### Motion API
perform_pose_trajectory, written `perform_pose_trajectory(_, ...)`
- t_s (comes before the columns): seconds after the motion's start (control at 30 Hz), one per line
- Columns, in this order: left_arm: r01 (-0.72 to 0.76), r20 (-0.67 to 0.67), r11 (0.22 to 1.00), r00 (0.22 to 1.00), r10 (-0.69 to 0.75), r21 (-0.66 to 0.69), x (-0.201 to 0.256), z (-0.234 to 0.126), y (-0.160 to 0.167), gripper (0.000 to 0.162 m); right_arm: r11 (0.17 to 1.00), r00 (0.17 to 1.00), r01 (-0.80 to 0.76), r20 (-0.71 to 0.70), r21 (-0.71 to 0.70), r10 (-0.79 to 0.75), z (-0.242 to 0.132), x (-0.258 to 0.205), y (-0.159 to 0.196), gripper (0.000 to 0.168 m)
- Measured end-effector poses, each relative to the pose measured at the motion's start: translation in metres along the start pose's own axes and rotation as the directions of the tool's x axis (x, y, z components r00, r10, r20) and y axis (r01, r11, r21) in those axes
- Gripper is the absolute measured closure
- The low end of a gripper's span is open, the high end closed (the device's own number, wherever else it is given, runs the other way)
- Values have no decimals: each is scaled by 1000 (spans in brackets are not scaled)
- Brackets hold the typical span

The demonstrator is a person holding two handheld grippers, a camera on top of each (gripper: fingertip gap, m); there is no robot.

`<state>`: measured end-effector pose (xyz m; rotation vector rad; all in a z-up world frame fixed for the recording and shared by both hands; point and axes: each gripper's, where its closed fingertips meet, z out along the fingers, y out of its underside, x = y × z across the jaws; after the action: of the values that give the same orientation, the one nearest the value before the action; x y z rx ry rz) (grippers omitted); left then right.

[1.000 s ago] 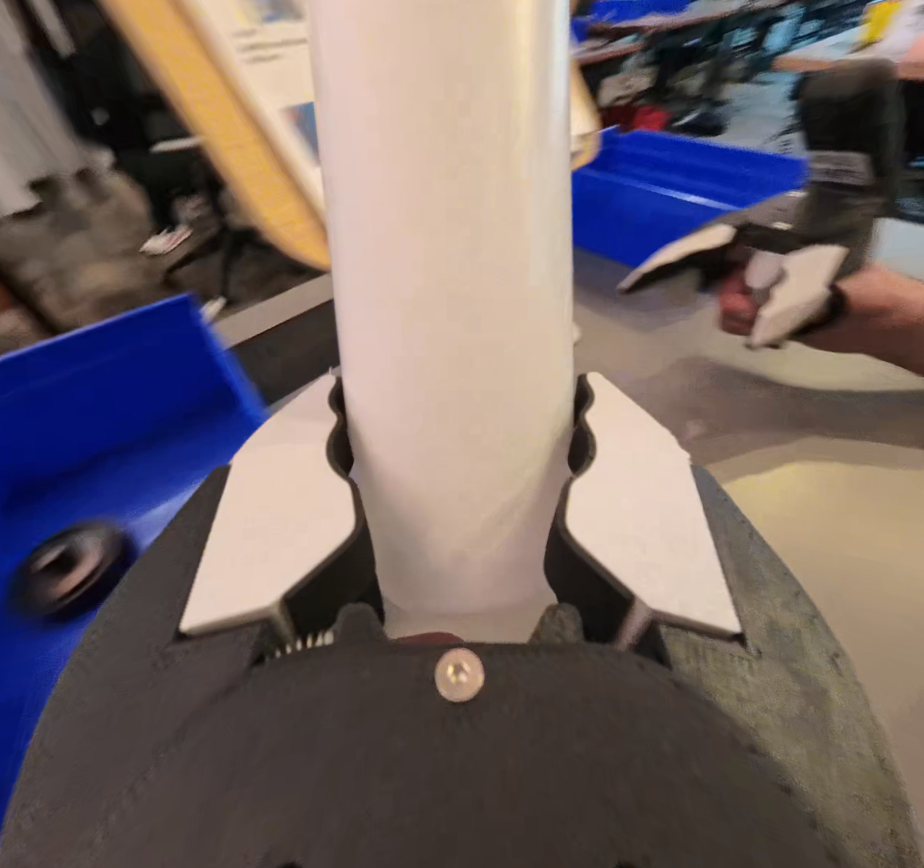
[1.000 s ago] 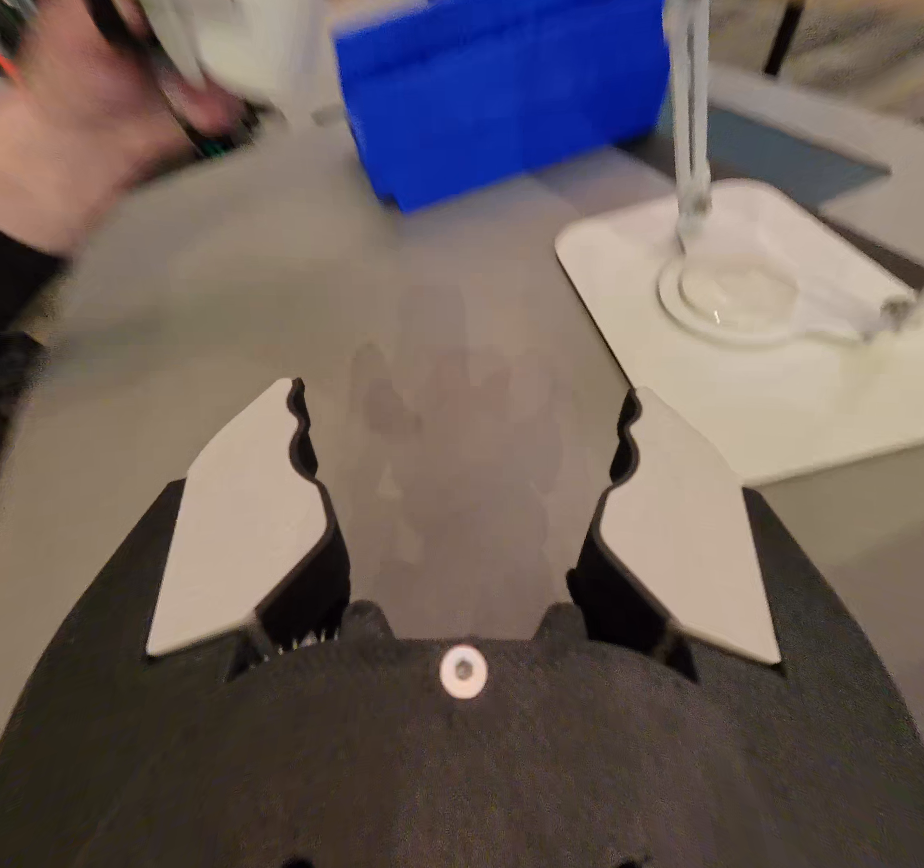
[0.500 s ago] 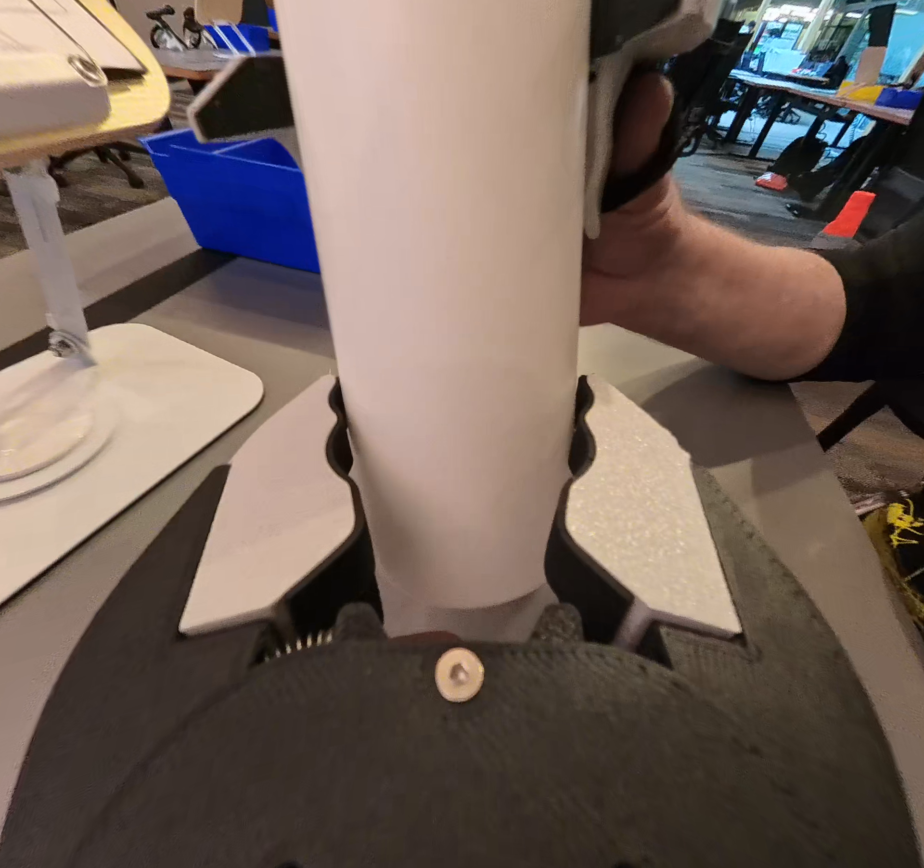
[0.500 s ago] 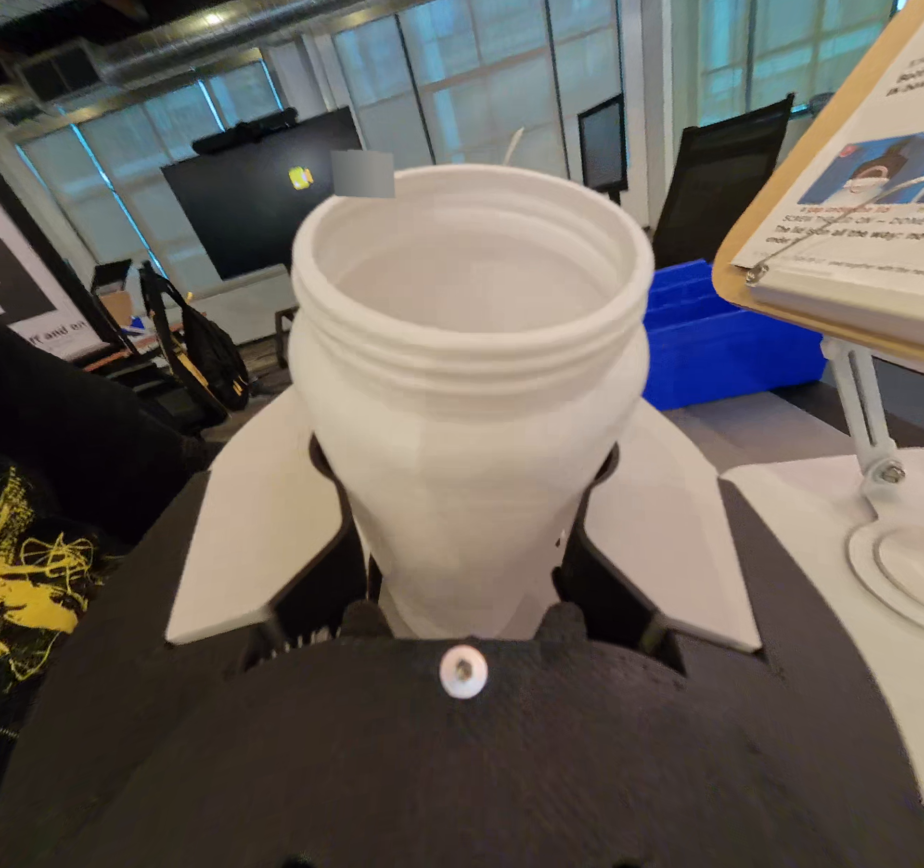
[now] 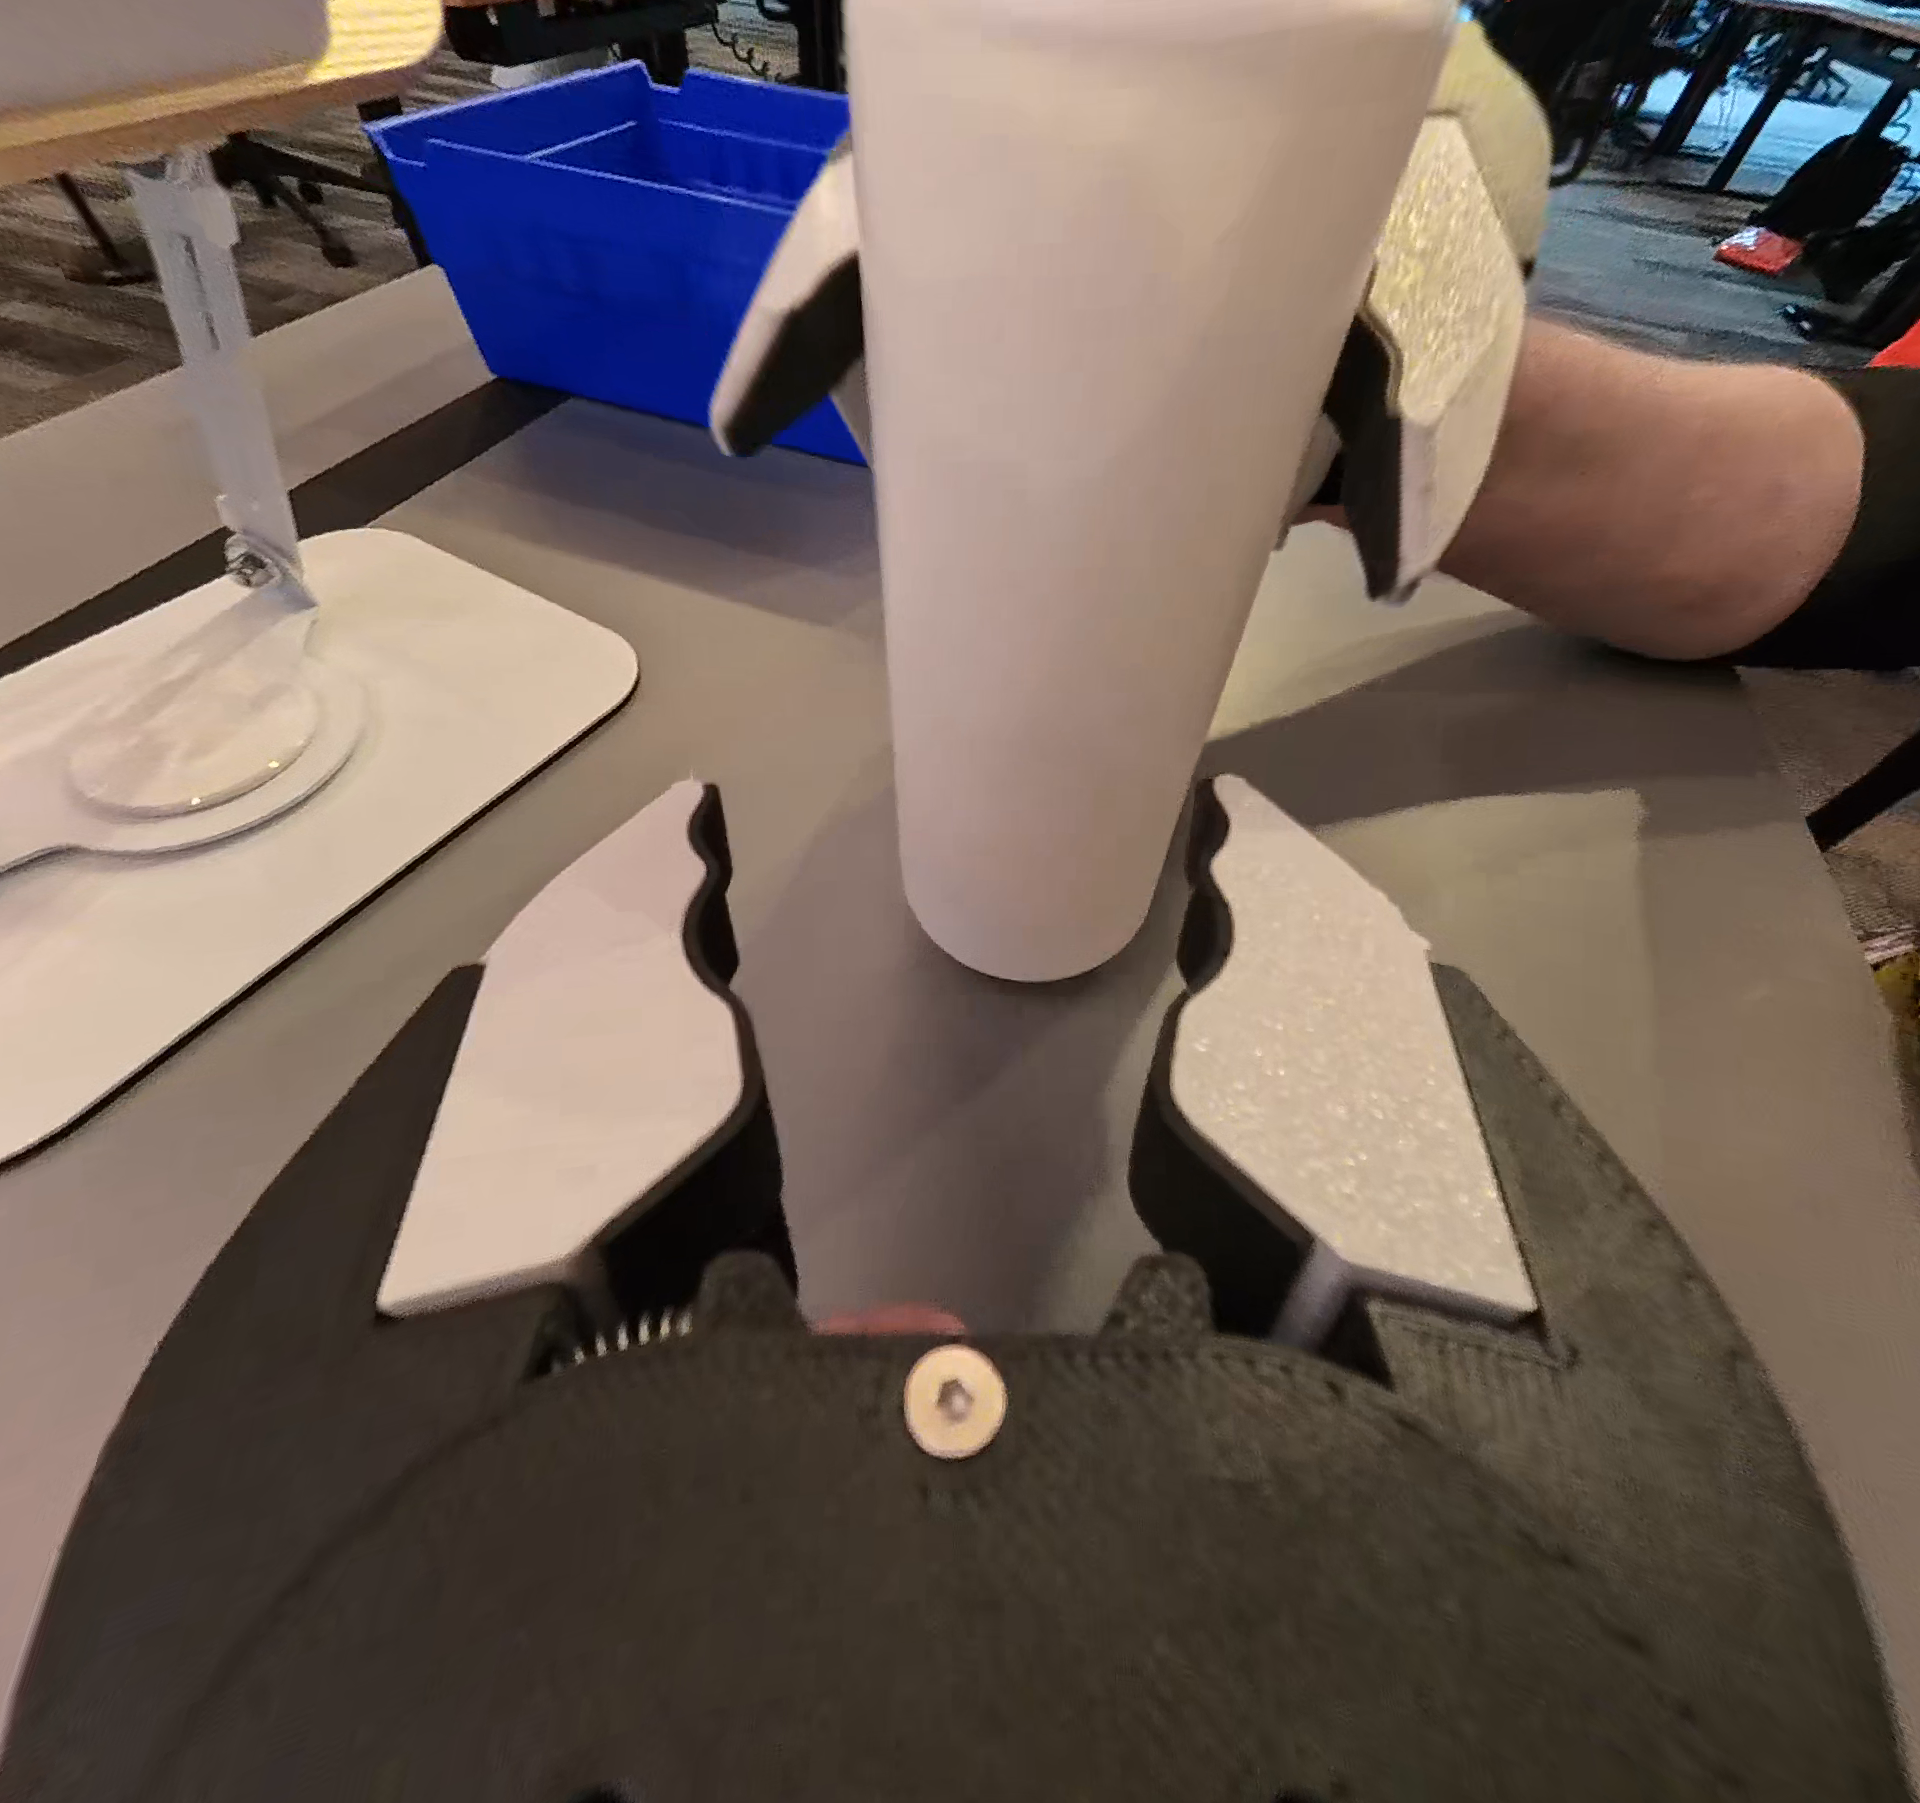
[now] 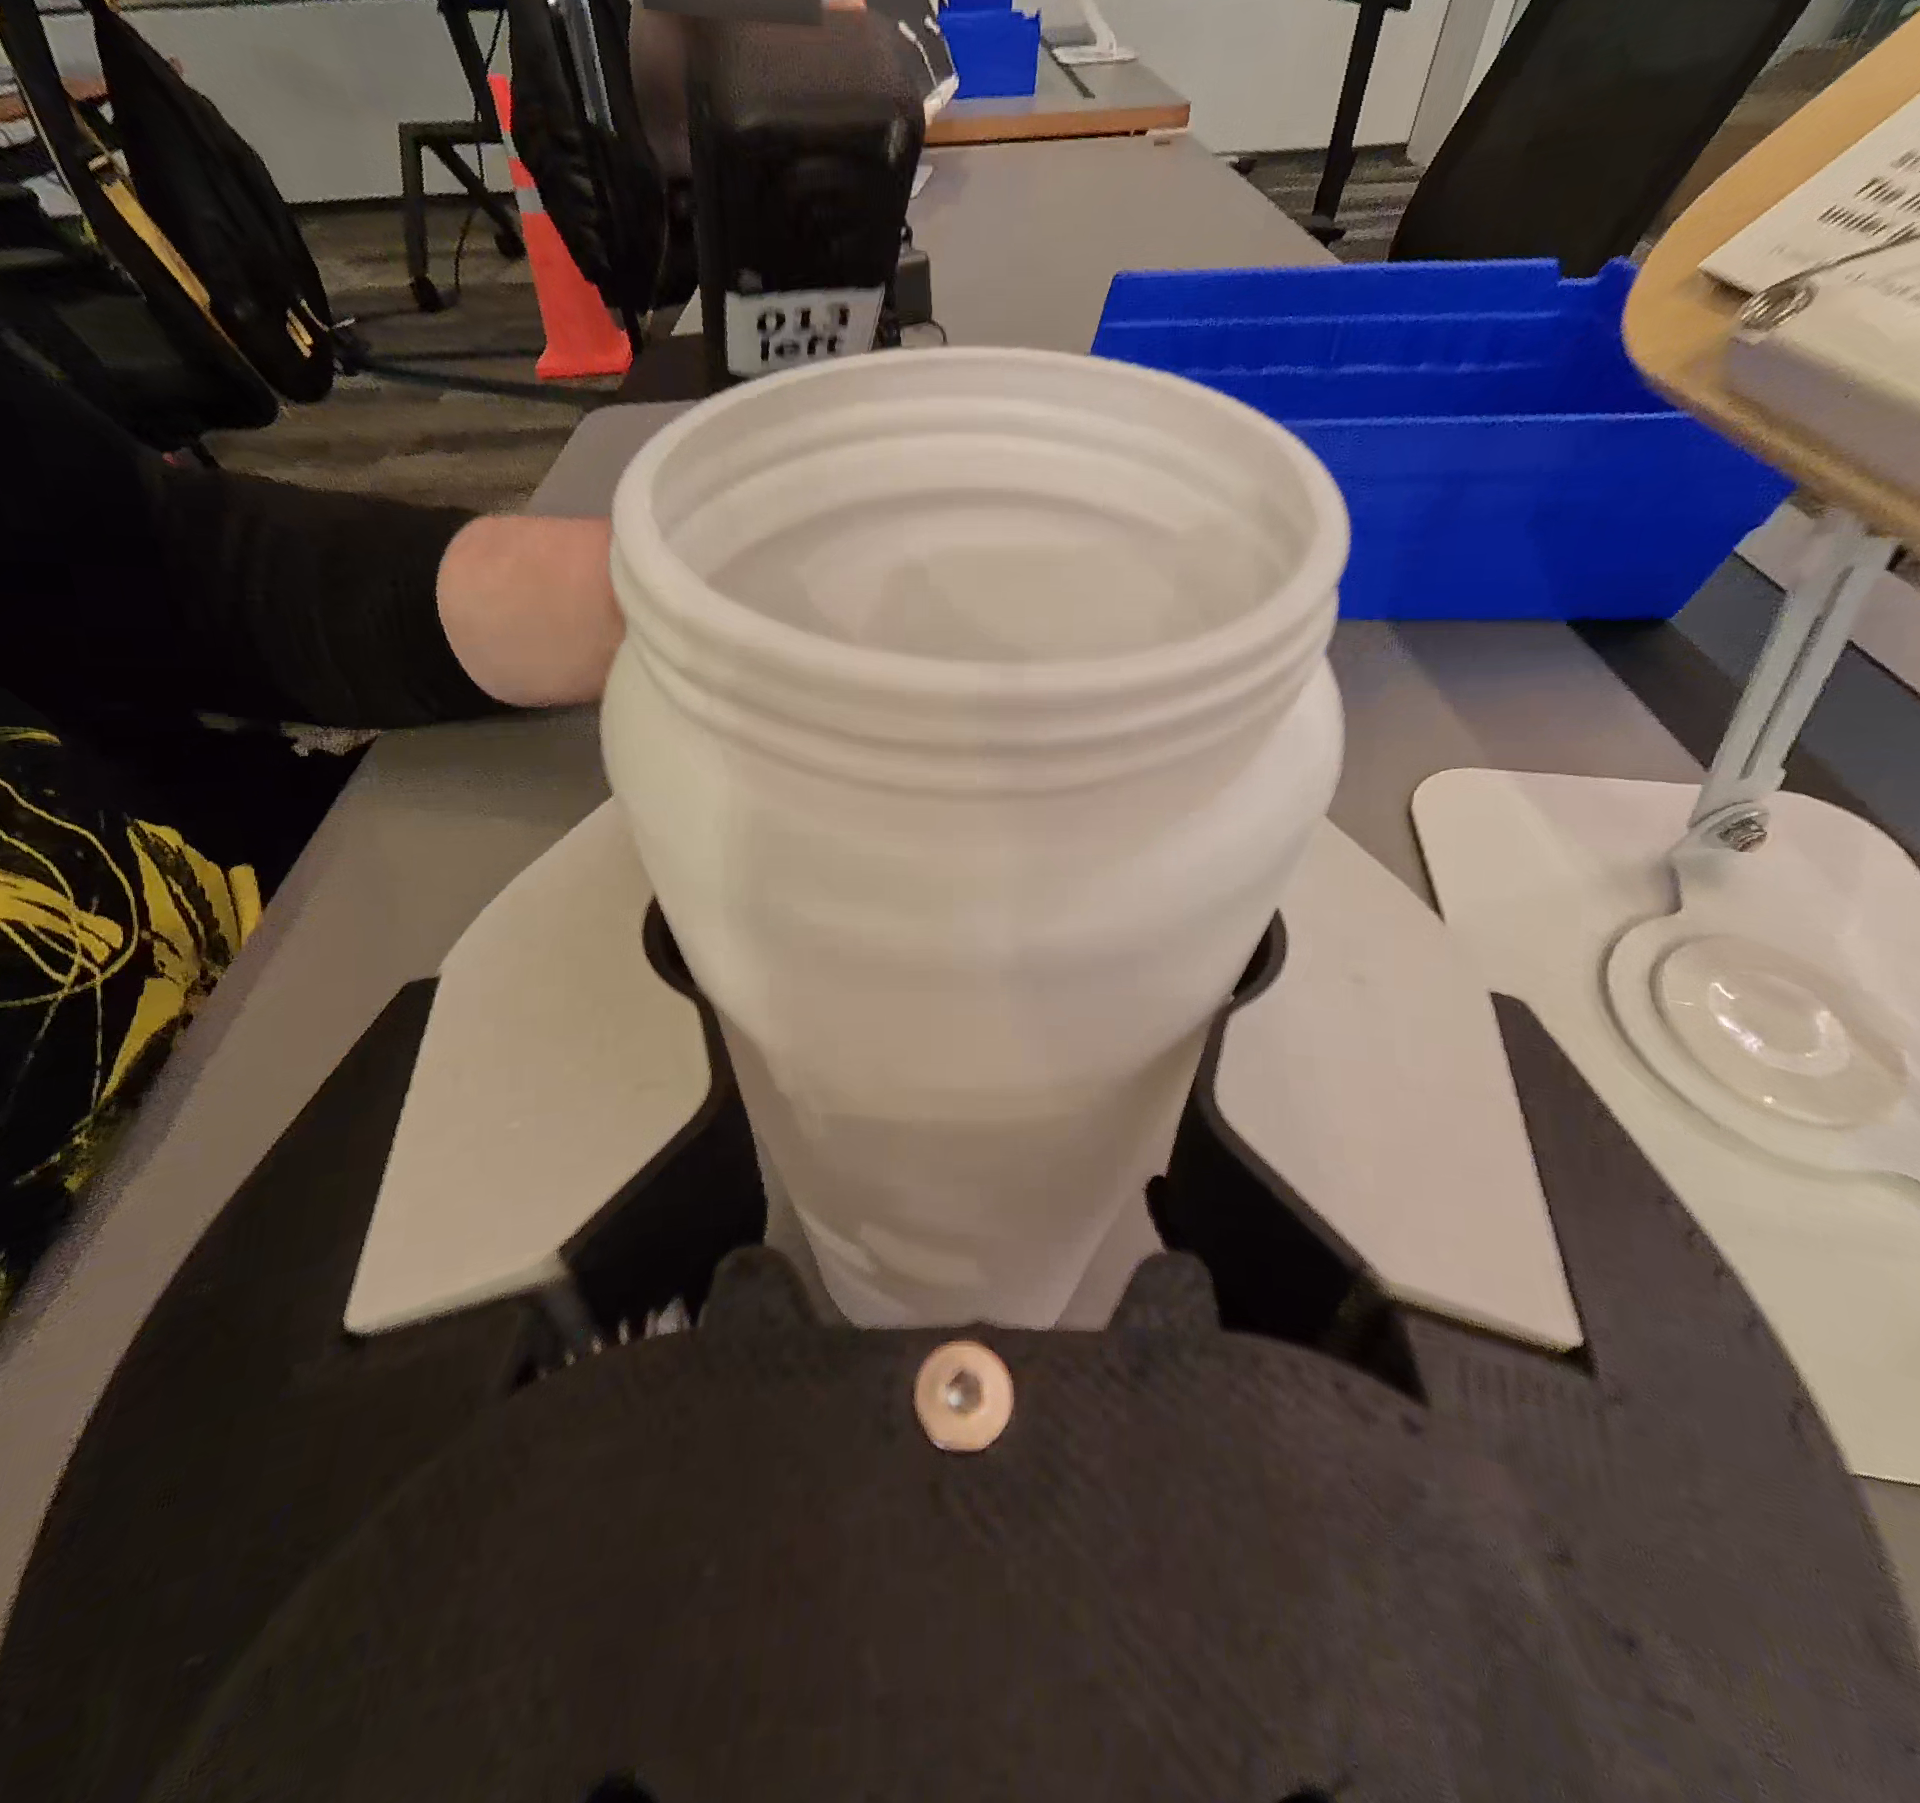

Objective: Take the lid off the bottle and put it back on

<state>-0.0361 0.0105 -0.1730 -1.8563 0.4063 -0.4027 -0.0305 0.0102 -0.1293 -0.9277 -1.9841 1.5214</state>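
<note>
Half a second ago the left gripper (image 5: 956, 880) clamped the base of the white bottle (image 5: 1101, 423); now its jaws stand spread wide, with a gap showing on each side of the bottle's rounded bottom end, so it no longer grips anything. The bottle has passed to the right gripper (image 6: 961, 932), whose two pale fingers (image 6: 561, 1057) press against its body just below the shoulder and hold it tight. In the left wrist view the same gripper shows farther off, its fingers on either side of the upper body, with the person's hand (image 5: 1652, 517) behind it. The bottle is plain matte white, a smooth cylinder that widens to a rounded shoulder and then steps in to a wide neck ringed with screw threads. Its mouth (image 6: 977, 496) is open, with no lid on it, and the pale inside is visible. It is held above the grey table (image 5: 727, 631), its bottom end near the surface; whether it touches cannot be told. A blue bin (image 6: 1455, 444) stands beyond it on the table, and a white stand base (image 5: 312, 735) with a clear disc and post lies off to one side.
</note>
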Motion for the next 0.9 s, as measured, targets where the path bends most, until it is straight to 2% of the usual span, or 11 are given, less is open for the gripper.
perform_pose_trajectory(0.17, -15, 38, 1000, 999, 15, -7, -7, -13, 1, 78, 999, 999, 40, 23, 17, -40, 4, -6, 7, 66)
perform_pose_trajectory(0.33, -23, 86, 1000, 996, 22, 2, -18, -31, -3, 77, 999, 999, 14, 33, 42, -15, 0, -5, 8, 66)
perform_pose_trajectory(0.5, -77, 210, 997, 975, 77, -9, -44, -71, -18, 77, 998, 999, -9, 33, 59, 7, -1, -6, 9, 54)
perform_pose_trajectory(0.57, -107, 323, 992, 938, 125, -73, -71, -102, -24, 77, 997, 1000, -22, 20, 71, 20, -5, -5, 8, 46)
perform_pose_trajectory(0.63, -139, 430, 981, 884, 184, -134, -102, -138, -36, 78, 996, 1000, -26, 15, 84, 25, -11, -5, 8, 45)
perform_pose_trajectory(0.7, -145, 499, 953, 825, 266, -267, -139, -170, -37, 78, 995, 1000, -31, 8, 97, 30, -19, -5, 9, 45)
perform_pose_trajectory(0.77, -97, 531, 904, 781, 328, -416, -184, -197, -24, 72, 994, 999, -44, -3, 102, 45, -25, -4, 13, 45)
perform_pose_trajectory(0.9, 35, 480, 787, 808, 340, -616, -259, -225, 22, 71, 993, 997, -70, -18, 99, 73, -33, 0, 22, 45)
